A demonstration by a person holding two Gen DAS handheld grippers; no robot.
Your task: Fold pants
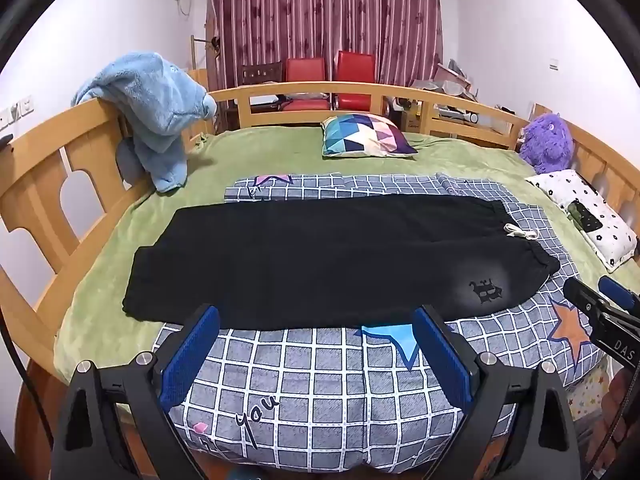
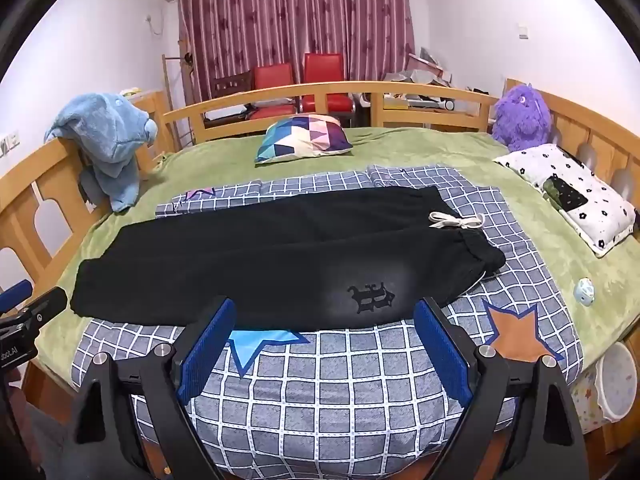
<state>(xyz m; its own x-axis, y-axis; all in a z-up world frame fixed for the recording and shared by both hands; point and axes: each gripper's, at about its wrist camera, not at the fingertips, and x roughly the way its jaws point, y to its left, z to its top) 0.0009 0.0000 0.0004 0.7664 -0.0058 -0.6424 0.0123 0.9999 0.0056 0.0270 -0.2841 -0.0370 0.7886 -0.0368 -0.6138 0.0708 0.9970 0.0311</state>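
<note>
Pants (image 1: 320, 256), black and soft, are lying flat across a checked quilt (image 1: 320, 384) on the bed, waistband with its pale drawstring (image 2: 456, 222) toward the right, leg cuffs toward the left. They appear already doubled leg over leg, with a small dark emblem (image 2: 372, 298) showing near the hip. The cloth is looking limp and light, so it will likely sag and drag when lifted; pinching an edge at the waistband and at the cuffs seems the best way to carry one end over to the other.

Both tools are hovering just short of the near edge of the fabric. The left gripper (image 1: 316, 344) is showing its jaws spread wide and holding nothing; the right gripper (image 2: 324, 344) is likewise gaping wide and empty.

A patterned cushion (image 1: 368, 136), a blue plush (image 1: 156, 108), a purple plush (image 2: 520, 116) and a white dotted pillow (image 2: 572, 196) are sitting well apart from the garment, so nothing is blocking the fold.
</note>
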